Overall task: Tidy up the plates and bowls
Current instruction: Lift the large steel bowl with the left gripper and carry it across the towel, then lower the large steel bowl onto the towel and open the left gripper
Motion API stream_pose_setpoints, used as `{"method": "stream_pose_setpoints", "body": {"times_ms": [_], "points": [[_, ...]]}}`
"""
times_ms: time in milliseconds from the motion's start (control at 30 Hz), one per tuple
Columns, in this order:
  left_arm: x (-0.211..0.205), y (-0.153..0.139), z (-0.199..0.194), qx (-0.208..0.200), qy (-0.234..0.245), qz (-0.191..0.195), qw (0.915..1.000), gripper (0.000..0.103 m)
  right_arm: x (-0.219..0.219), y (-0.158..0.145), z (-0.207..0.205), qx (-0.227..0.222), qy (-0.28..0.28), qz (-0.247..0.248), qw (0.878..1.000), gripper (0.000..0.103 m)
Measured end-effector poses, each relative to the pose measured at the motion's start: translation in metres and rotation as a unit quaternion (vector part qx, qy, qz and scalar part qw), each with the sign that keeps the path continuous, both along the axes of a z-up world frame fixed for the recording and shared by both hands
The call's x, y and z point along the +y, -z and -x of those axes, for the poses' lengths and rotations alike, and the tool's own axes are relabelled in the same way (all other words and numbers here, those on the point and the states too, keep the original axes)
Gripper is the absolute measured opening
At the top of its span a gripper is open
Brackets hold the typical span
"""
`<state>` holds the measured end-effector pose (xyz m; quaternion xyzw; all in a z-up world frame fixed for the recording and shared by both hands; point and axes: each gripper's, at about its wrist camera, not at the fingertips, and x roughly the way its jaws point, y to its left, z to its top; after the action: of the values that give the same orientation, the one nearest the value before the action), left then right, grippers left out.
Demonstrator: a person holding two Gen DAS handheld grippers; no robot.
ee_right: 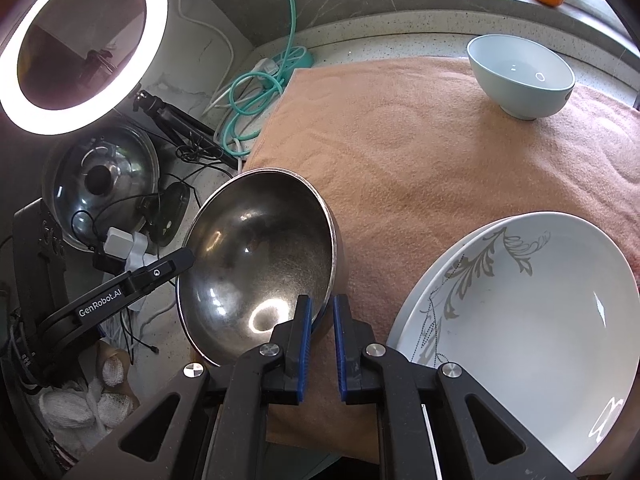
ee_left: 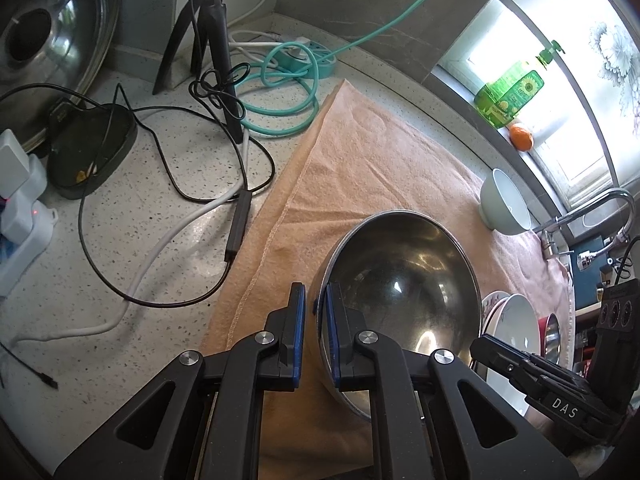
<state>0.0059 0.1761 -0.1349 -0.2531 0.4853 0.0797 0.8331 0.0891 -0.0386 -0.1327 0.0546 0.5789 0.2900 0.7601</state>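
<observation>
The rim of a steel bowl [ee_left: 404, 296] is being pinched between the closed jaws of the left gripper [ee_left: 316, 308], one blue pad inside the bowl and one outside. The opposite side of the same rim is being gripped by the right gripper [ee_right: 320, 316], its jaws closed on it in the same way. The steel bowl is being held tilted over the left edge of an orange towel [ee_right: 420, 152], where the towel meets the speckled counter [ee_left: 160, 216]; whether its base is touching the towel cannot be told.

Two white plates [ee_right: 528, 312] with a grey leaf pattern are being carried by the towel at its near right corner, one stacked inside the other, just beside the steel bowl. A pale blue bowl [ee_right: 520, 76] is standing upright near the far right edge of the towel, well apart from the others.

Off the towel, black and white cables [ee_left: 168, 200] and a tripod [ee_left: 208, 32] are lying on the counter's far left corner beside a coiled teal cord [ee_left: 280, 92]. A green bottle [ee_left: 510, 94] and an orange [ee_left: 521, 137] are sitting on the window ledge.
</observation>
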Motion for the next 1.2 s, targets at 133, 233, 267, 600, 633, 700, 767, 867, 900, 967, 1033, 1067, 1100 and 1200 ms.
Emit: {"method": "stream_pose_setpoints", "body": {"times_ms": [133, 233, 267, 600, 633, 700, 767, 867, 900, 967, 1033, 1067, 1100, 1200], "points": [[0.002, -0.005, 0.001, -0.004, -0.003, -0.005, 1.0000, 0.009, -0.003, -0.004, 0.002, -0.008, 0.002, 0.001, 1.000, 0.011], [0.004, -0.011, 0.002, -0.010, -0.004, -0.014, 0.9998, 0.009, -0.008, -0.006, 0.001, -0.009, 0.010, -0.002, 1.000, 0.011], [0.004, -0.013, 0.002, -0.013, -0.004, -0.017, 0.9998, 0.009, -0.010, -0.006, 0.001, -0.009, 0.013, -0.003, 1.000, 0.011], [-0.012, -0.034, -0.004, -0.042, 0.022, -0.023, 0.9986, 0.009, -0.030, -0.026, 0.007, -0.033, 0.038, -0.010, 0.999, 0.011], [-0.014, -0.036, -0.006, -0.044, 0.026, -0.022, 0.9984, 0.009, -0.034, -0.028, 0.008, -0.037, 0.042, -0.009, 0.998, 0.011], [-0.020, -0.038, -0.011, -0.049, 0.036, -0.023, 0.9979, 0.009, -0.040, -0.032, 0.009, -0.045, 0.048, -0.007, 0.998, 0.011], [-0.025, -0.040, -0.015, -0.053, 0.046, -0.022, 0.9973, 0.009, -0.047, -0.036, 0.010, -0.050, 0.057, -0.009, 0.997, 0.011], [-0.032, -0.042, -0.019, -0.056, 0.060, -0.018, 0.9965, 0.009, -0.056, -0.042, 0.011, -0.057, 0.071, -0.011, 0.996, 0.011], [-0.035, -0.043, -0.020, -0.056, 0.063, -0.016, 0.9963, 0.009, -0.060, -0.044, 0.012, -0.061, 0.076, -0.010, 0.995, 0.011], [-0.038, -0.043, -0.023, -0.060, 0.072, -0.010, 0.9956, 0.009, -0.066, -0.048, 0.011, -0.068, 0.085, -0.007, 0.994, 0.011], [-0.040, -0.044, -0.027, -0.064, 0.079, -0.004, 0.9948, 0.009, -0.071, -0.049, 0.010, -0.069, 0.094, -0.006, 0.993, 0.013], [-0.041, -0.044, -0.030, -0.065, 0.081, -0.003, 0.9946, 0.009, -0.074, -0.049, 0.009, -0.069, 0.098, -0.005, 0.993, 0.015], [-0.043, -0.045, -0.032, -0.066, 0.083, -0.003, 0.9944, 0.009, -0.078, -0.049, 0.008, -0.071, 0.103, -0.004, 0.992, 0.015], [-0.047, -0.044, -0.040, -0.065, 0.088, 0.001, 0.9940, 0.009, -0.090, -0.050, 0.006, -0.071, 0.122, -0.005, 0.990, 0.015]]}}
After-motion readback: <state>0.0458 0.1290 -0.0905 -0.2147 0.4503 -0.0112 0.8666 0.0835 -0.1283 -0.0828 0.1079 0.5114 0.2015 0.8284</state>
